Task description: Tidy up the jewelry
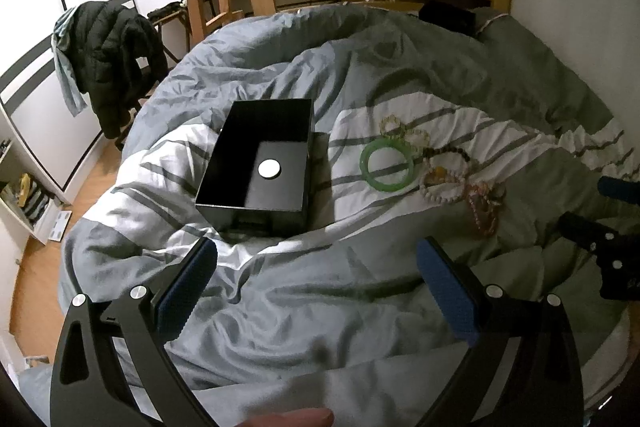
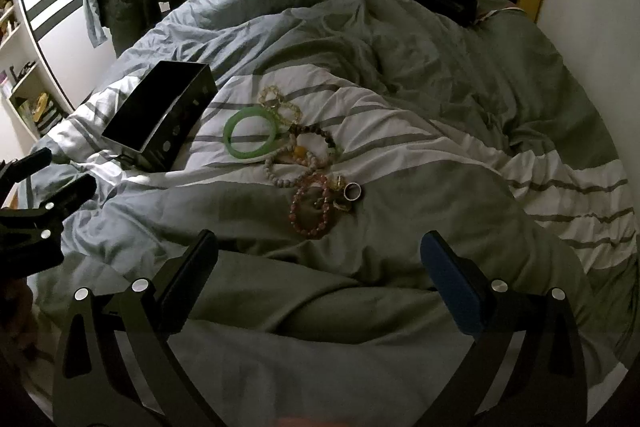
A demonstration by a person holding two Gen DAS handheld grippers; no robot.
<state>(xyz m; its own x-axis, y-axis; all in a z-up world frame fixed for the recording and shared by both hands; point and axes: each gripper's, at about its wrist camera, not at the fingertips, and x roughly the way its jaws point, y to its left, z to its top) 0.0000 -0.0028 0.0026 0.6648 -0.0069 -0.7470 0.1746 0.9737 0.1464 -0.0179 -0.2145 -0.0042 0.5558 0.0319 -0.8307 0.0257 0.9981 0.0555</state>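
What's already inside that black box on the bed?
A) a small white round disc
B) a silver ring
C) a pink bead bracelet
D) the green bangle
A: the left wrist view shows only a white round disc on the floor of the black box; the green bangle lies on the duvet beside it.

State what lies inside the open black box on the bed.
Inside the black box a single white round disc rests on the dark floor. The near wall hides the floor strip right behind it, so anything there cannot be seen.

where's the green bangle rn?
In both views, the green bangle lies flat on the striped duvet, between the black box and the beaded bracelets.
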